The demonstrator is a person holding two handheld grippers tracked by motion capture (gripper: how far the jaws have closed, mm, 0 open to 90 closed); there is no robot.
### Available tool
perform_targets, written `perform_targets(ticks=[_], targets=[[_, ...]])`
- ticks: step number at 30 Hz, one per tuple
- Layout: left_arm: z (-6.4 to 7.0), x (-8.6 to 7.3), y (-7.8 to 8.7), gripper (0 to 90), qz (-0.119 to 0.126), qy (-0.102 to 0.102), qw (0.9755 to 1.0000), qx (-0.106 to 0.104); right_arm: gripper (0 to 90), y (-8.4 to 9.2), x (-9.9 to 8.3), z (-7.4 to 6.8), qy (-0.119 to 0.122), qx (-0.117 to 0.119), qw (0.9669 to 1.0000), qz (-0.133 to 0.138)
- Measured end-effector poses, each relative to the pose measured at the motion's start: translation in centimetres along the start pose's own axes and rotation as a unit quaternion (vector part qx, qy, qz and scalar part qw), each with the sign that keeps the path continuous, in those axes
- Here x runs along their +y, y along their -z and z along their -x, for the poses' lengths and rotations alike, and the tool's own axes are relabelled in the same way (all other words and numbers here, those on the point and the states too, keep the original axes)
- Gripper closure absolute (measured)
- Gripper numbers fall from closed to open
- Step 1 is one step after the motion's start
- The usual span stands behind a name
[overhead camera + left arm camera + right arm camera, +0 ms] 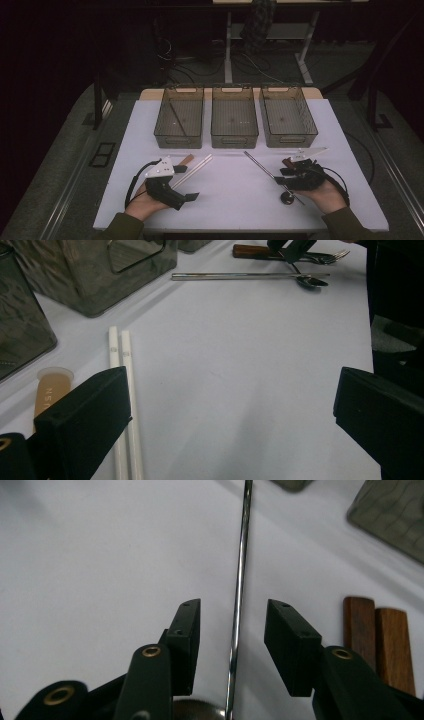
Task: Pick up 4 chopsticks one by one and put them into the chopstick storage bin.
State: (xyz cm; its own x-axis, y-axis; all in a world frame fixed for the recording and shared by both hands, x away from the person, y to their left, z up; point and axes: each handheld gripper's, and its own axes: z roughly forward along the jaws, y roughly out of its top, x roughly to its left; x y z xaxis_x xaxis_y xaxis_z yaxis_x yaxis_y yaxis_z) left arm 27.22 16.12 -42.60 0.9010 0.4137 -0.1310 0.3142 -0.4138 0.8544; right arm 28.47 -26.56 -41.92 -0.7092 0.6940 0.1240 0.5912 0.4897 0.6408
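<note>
A long metal spoon (pixel 262 167) lies slanted on the white table (pixel 235 205), its bowl toward the front edge. My right gripper (pixel 282 176) is low over it. In the right gripper view the thin handle (pixel 240 555) runs between the jaws of the right gripper (pixel 232 630), with a gap on each side and neither pad touching it. My left gripper (pixel 186 183) rests at the left with its jaws wide open and nothing in them. In the left gripper view a pair of white chopsticks (pixel 122 370) lies just past the left gripper (pixel 230 400).
Three see-through bins (pixel 234 122) stand in a row at the back of the table. Two dark wooden handles (pixel 377 640) lie right of the spoon, with a fork (pixel 327 257) by them. A light wooden handle (pixel 50 390) lies beside the chopsticks.
</note>
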Motion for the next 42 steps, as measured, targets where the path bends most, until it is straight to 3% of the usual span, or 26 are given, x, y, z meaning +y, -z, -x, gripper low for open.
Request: perform_targets(ticks=[17, 29, 42], targets=[[0.1, 0.1, -0.1, 0.6, -0.003, -0.004, 1.0000, -0.003, 73.5, -1.7, -0.8, 0.0, 0.007, -0.022, 0.9989, -0.041], [0.1, 0.1, -0.2, 0.6, -0.005, -0.005, 1.0000, -0.003, 79.6, -2.0, -0.8, -0.5, 0.026, -0.039, 0.9979, -0.044], [0.2, 0.1, -0.2, 0.6, -0.007, -0.004, 1.0000, -0.004, 85.1, -2.0, -0.9, -0.3, 0.012, -0.036, 0.9985, -0.040]])
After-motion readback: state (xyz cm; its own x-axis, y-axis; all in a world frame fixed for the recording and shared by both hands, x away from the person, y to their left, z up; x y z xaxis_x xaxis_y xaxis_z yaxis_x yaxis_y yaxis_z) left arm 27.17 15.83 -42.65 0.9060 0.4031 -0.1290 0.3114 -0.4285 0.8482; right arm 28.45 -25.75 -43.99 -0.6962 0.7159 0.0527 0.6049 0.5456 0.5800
